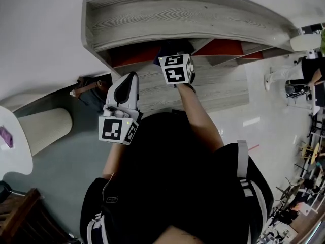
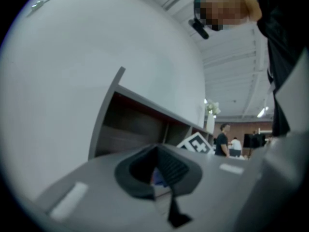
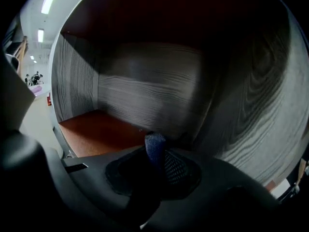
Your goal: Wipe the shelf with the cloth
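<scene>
The grey wood shelf [image 1: 177,14] with red-brown boards stands against the wall ahead. My right gripper [image 1: 172,55] reaches into a middle compartment, shut on a dark blue cloth [image 1: 167,49]. In the right gripper view the cloth [image 3: 155,148] sticks up from the closed jaws of my right gripper [image 3: 158,166], over the red-brown board [image 3: 96,132] and close to the grey back wall [image 3: 145,95]. My left gripper [image 1: 128,83] hangs outside the shelf, lower left, jaws together. In the left gripper view my left gripper [image 2: 157,178] points at the shelf [image 2: 135,124], with a sliver of blue at its jaws.
A brown bag [image 1: 91,88] lies on the floor left of the shelf. A white table [image 1: 12,136] on a cream base [image 1: 48,128] stands at the left, and a wooden chair [image 1: 20,220] at the bottom left. People and furniture are far off to the right [image 1: 304,75].
</scene>
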